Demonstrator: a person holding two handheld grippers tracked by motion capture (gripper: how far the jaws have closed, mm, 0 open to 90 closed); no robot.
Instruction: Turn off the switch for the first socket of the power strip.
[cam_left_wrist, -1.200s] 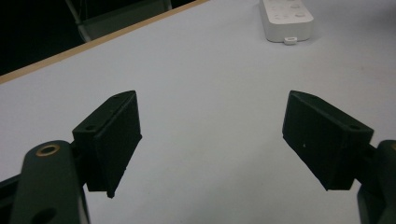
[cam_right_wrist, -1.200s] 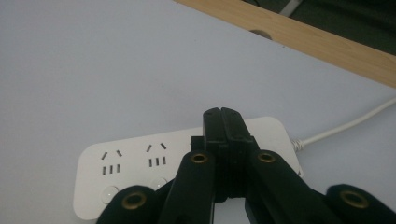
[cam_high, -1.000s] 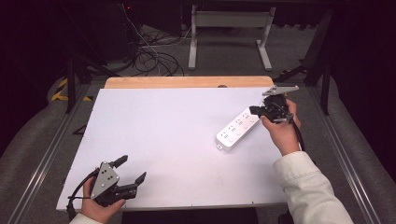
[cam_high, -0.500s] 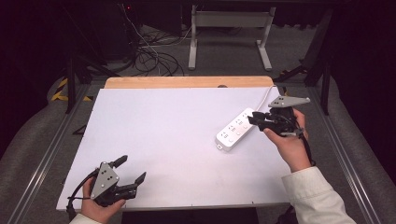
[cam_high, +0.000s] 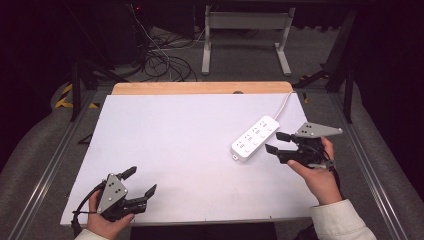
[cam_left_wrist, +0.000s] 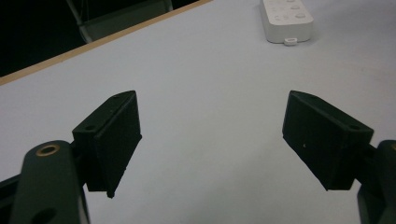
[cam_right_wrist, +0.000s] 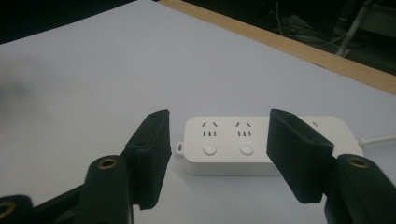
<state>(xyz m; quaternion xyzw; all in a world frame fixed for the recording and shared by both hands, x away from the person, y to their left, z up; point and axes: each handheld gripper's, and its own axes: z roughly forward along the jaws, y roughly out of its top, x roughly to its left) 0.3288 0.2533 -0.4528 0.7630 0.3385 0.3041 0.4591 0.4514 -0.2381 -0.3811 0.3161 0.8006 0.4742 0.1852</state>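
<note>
Jaws of the right gripper (cam_high: 274, 142) have just been opening and now stand apart with nothing between them, just right of the power strip (cam_high: 255, 138). Strip lies flat on the white sheet (cam_high: 175, 150), near its right edge, cord running off toward the far corner. Left gripper (cam_high: 140, 181) rests well away at the strip's near-left, jaws spread and empty. Judging by this, the strip looks set down and released — little seems left. Its sockets and buttons carry no writing I can read — the marks are too small.
</note>
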